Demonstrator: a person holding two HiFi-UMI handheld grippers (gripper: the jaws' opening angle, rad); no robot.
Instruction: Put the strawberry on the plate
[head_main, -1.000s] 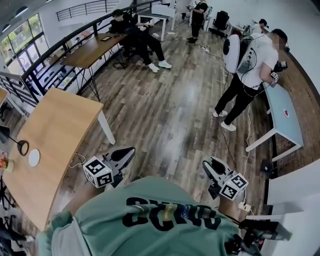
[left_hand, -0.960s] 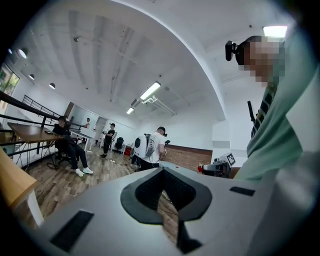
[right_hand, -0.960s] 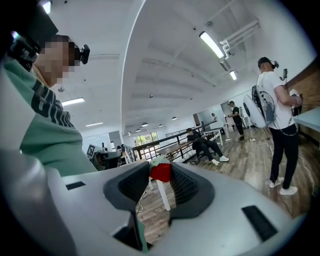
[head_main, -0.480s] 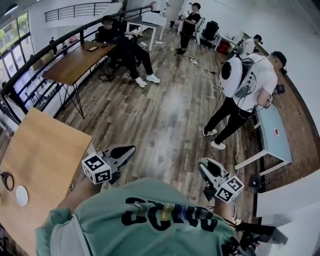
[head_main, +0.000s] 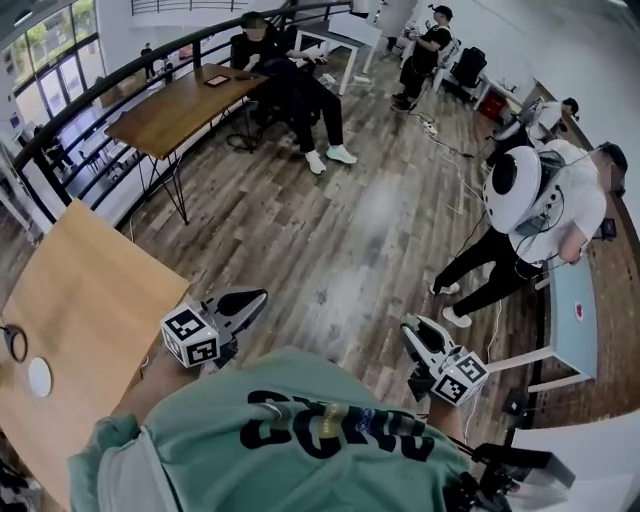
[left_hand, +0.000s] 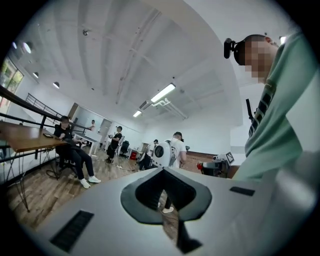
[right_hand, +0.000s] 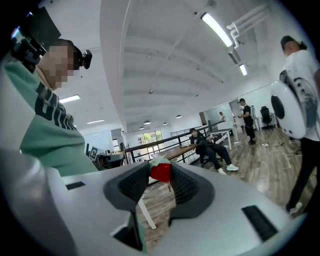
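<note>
The right gripper (head_main: 411, 331) pinches the strawberry (right_hand: 161, 172) between its jaw tips. The red fruit with its pale green cap sits at the very front of the ribbed pads. The left gripper (head_main: 257, 297) has its jaws pressed together at the tips, with nothing between them. I hold both grippers roughly level in front of my green shirt (head_main: 300, 440), above the wood-plank floor (head_main: 340, 230).

Reference landmark: the light wooden counter (head_main: 90, 300).

- Left gripper: just beside the counter's near corner, over the floor.
- Right gripper and strawberry: well apart from the counter, beyond the left gripper and off the counter surface.
- Plate (head_main: 40, 377): small, white and round. It lies on the counter, close to the edge of the head view.
- Dark ring-shaped object (head_main: 15, 342): on the counter just beside the plate. I cannot tell what it is.
- Longer, darker counter (head_main: 185, 105): beyond the light counter, along a black railing (head_main: 90, 95), with a seated person (head_main: 285, 85) at its far end.
- Standing person with a round white backpack (head_main: 530, 215): well apart from the counter, across the floor.
</note>
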